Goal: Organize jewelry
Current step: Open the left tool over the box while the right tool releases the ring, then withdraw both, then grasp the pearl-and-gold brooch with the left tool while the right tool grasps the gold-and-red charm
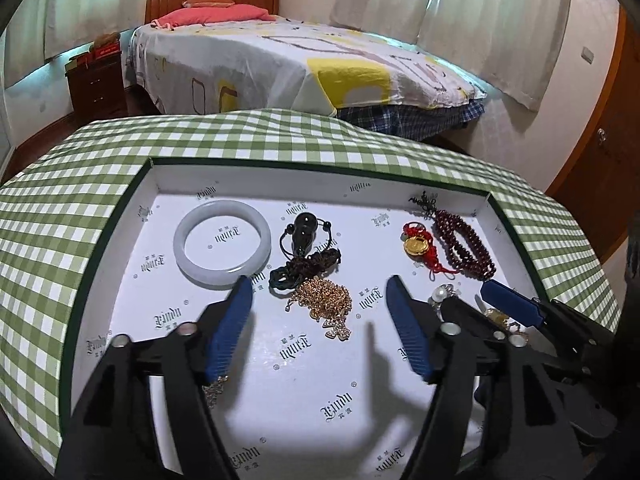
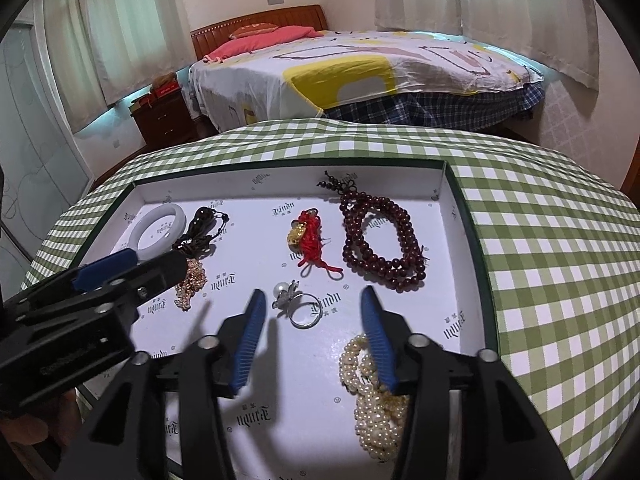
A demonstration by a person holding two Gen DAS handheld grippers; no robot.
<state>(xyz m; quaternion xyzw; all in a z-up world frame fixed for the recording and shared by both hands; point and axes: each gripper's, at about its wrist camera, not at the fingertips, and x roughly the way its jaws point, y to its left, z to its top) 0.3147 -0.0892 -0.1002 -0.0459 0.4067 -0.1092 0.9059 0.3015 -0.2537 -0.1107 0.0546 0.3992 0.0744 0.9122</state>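
Fingers (image 2: pixel 376 340) hide part of pearl strand (image 2: pixel 370 412).

A green checked cloth (image 1: pixel 248 136) covers the table; behind it a bed (image 1: pixel 280 60) (pink pillow (image 1: pixel 224 14) on top), dark nightstand (image 1: pixel 96 80) beside it.

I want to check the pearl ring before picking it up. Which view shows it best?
The right wrist view: the pearl ring lies unobstructed just ahead of the open right gripper. In the left wrist view it is mostly hidden behind gripper parts.
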